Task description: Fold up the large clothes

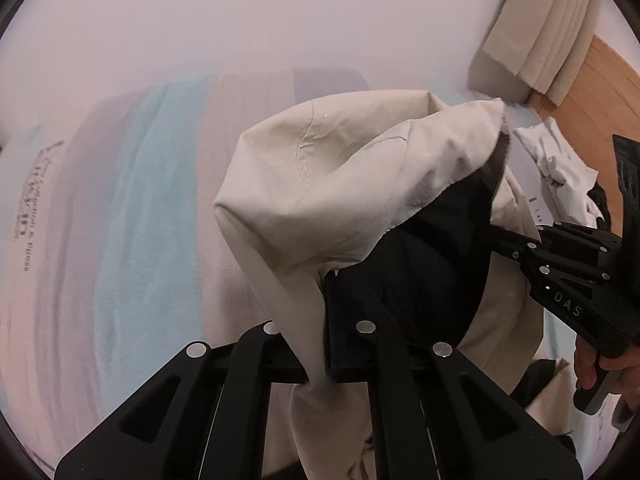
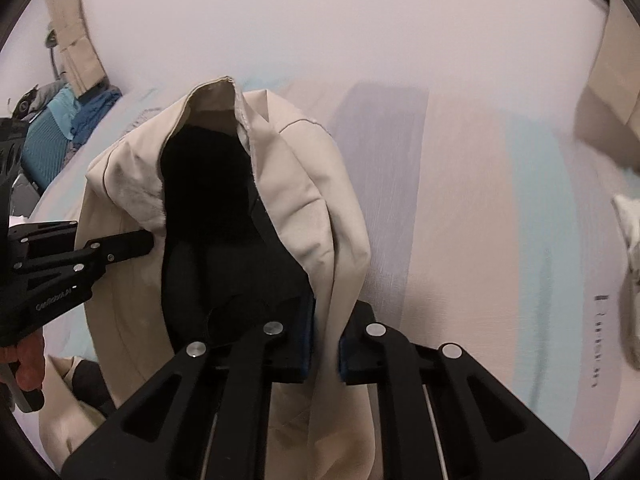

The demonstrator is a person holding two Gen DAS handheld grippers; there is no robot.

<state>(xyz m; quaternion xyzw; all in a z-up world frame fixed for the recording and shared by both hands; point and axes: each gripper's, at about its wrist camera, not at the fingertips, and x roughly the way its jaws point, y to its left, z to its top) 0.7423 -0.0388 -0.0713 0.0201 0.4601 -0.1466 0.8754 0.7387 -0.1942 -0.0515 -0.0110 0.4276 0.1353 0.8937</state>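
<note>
A large beige garment (image 1: 320,184) with a black lining (image 1: 432,264) hangs bunched above a pastel-striped sheet (image 1: 152,208). At the bottom of the left wrist view my left gripper (image 1: 325,344) is shut on a fold of the beige cloth. The right gripper (image 1: 498,238), held by a hand, bites into the same garment at the right. In the right wrist view my right gripper (image 2: 326,332) is shut on a beige fold of the garment (image 2: 304,200), beside its black lining (image 2: 208,200). The left gripper (image 2: 149,242) grips the garment's left side there.
A stack of folded cream items (image 1: 540,40) lies at the top right, beside wooden floor (image 1: 596,92) and crumpled white clothes (image 1: 560,160). Blue clothes (image 2: 60,124) and cardboard boxes (image 2: 74,48) sit far left. A white cloth (image 2: 632,248) is at the right edge.
</note>
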